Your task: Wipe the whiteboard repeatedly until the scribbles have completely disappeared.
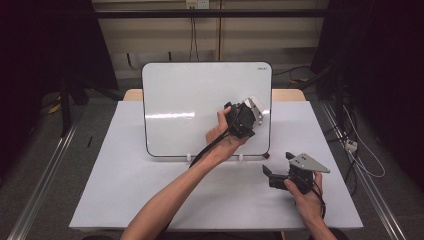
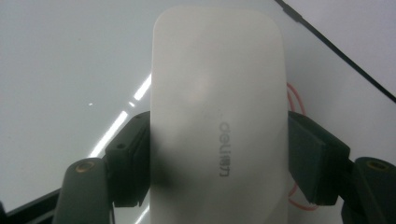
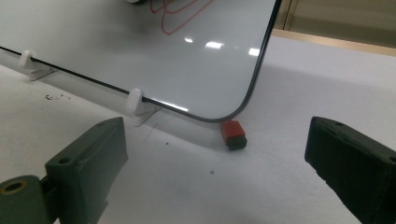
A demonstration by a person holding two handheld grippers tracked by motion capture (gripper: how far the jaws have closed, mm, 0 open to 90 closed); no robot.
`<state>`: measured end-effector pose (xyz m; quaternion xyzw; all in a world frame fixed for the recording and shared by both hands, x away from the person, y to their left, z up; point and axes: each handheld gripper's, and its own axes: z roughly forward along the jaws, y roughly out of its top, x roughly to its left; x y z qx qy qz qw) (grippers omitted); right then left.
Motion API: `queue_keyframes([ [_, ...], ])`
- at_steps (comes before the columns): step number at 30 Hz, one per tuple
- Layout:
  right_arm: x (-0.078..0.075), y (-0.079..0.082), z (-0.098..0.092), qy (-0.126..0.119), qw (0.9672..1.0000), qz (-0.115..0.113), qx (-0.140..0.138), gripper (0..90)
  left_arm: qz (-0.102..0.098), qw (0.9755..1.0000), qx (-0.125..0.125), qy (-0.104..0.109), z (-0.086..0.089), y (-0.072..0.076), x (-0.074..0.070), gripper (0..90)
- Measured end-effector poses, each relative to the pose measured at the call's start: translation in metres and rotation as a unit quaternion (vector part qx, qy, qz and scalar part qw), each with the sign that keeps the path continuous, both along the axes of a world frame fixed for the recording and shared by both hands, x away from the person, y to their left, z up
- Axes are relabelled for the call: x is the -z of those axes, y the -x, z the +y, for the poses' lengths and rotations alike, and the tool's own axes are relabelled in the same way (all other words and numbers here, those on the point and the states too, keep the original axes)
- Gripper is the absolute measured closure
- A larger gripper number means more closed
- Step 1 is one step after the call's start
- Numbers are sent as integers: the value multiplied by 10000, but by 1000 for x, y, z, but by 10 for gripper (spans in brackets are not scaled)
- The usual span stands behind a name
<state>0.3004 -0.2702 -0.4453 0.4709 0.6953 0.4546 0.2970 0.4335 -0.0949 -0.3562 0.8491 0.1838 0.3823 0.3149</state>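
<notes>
A whiteboard [image 1: 190, 100] stands tilted on white clips at the middle of the table. My left gripper [image 1: 250, 114] is up against its right part, shut on a white eraser [image 2: 217, 121] whose flat side faces the board [image 2: 70, 60]. Red pen marks [image 2: 294, 100] peek out beside the eraser and show high on the board [image 3: 177, 11] in the right gripper view. My right gripper [image 1: 272, 172] rests low on the table at the front right, open with nothing between its jaws [image 3: 219, 172]. A small red and black cap [image 3: 233, 134] lies by the board's lower right corner [image 1: 266, 155].
The white table top [image 1: 150, 190] spreads to the left and front of the board. White clips [image 3: 137, 105] hold the board's bottom edge. Cables and metal rails [image 1: 45, 170] run along the floor at both sides.
</notes>
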Motion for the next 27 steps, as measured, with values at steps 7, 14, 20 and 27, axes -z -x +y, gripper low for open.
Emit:
queue_keyframes([
  [7,0,0,0,-10,10000,3,20,56,40,9999,110,-124,0,-1,0,306],
  [14,0,-1,2,2,10000,23,-11,56,148,9993,255,-209,-1,6,9,305],
  [20,0,-1,2,6,10000,15,-14,56,202,9988,369,-237,-3,16,23,303],
  [27,0,-1,2,-1,10000,17,-13,56,231,9977,514,-365,-3,31,39,302],
])
